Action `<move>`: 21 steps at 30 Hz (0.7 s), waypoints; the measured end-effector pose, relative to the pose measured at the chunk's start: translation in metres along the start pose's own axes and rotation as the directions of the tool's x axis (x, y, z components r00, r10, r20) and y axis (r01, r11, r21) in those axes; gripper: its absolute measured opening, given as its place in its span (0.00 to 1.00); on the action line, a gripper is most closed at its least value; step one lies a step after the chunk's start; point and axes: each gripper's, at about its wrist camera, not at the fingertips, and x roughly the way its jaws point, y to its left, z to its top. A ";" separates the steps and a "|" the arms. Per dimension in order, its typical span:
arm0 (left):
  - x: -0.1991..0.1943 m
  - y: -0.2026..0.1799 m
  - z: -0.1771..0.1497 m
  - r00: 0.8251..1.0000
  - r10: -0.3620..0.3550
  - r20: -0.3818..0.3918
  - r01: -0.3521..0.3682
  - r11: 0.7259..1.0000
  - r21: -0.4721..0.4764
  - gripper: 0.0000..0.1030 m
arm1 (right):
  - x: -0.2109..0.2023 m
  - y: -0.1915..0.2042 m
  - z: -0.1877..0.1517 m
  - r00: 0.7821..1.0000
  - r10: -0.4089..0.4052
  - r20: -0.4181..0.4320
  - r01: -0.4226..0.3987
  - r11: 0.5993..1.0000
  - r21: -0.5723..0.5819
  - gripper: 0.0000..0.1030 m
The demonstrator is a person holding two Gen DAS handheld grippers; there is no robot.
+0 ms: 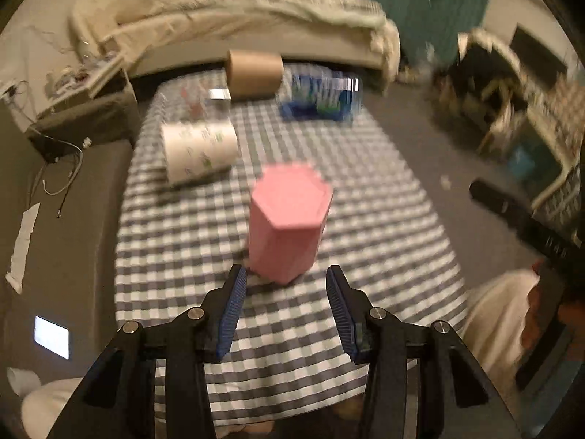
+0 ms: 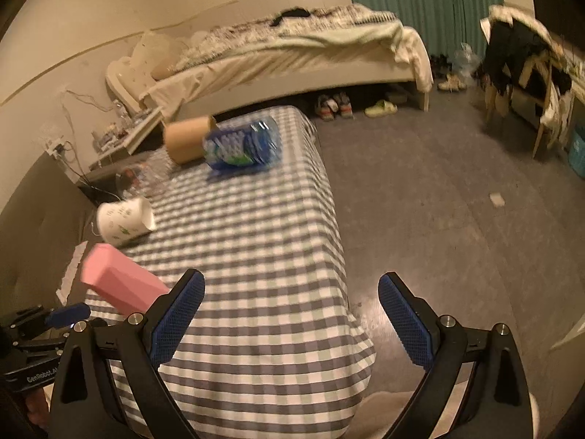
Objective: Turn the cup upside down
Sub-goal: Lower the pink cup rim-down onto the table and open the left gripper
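Note:
A pink hexagonal cup [image 1: 289,219] stands closed end up on the checkered tablecloth [image 1: 365,219], tilted a little. My left gripper [image 1: 287,278] is open just in front of it, jaws apart and not touching it. In the right wrist view the pink cup [image 2: 120,285] shows at lower left, partly behind my left finger, with the left gripper's blue pad [image 2: 69,312] beside it. My right gripper [image 2: 290,289] is open and empty over the table's right edge.
A white printed paper cup [image 1: 199,152] lies on its side at the left. A brown paper cup [image 1: 254,75] and a blue-labelled plastic bottle [image 1: 323,97] lie at the far end. A clear bottle [image 1: 197,100] lies near them. A bed [image 2: 292,55] stands behind; floor [image 2: 438,201] to the right.

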 end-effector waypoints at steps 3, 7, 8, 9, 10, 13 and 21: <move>-0.033 0.001 0.005 0.993 -0.003 0.117 0.006 1.000 -0.020 0.47 | -0.028 0.021 0.006 0.998 0.016 0.061 -0.013 0.999 -0.051 0.93; -0.068 0.006 0.009 0.974 0.000 0.229 0.008 0.999 -0.036 0.47 | -0.063 0.050 0.005 0.991 0.040 0.124 -0.025 0.993 -0.117 0.93; -0.079 0.007 0.009 0.966 -0.001 0.259 0.013 0.999 -0.044 0.47 | -0.069 0.055 0.005 0.990 0.044 0.135 -0.027 0.992 -0.127 0.93; -0.084 0.008 0.009 0.962 -0.003 0.274 0.017 0.999 -0.049 0.47 | -0.079 0.064 0.003 0.987 0.049 0.151 -0.028 0.990 -0.140 0.93; -0.091 0.010 0.008 0.956 -0.004 0.292 0.021 0.998 -0.053 0.47 | -0.085 0.069 0.001 0.985 0.053 0.162 -0.028 0.989 -0.148 0.93; -0.108 0.015 0.002 0.943 0.014 0.334 0.007 0.998 -0.063 0.47 | -0.100 0.083 -0.003 0.980 0.065 0.190 -0.033 0.985 -0.167 0.93; -0.112 0.034 -0.025 0.923 0.082 0.376 -0.041 0.993 -0.114 0.47 | -0.114 0.115 -0.026 0.971 0.078 0.225 -0.023 0.971 -0.238 0.93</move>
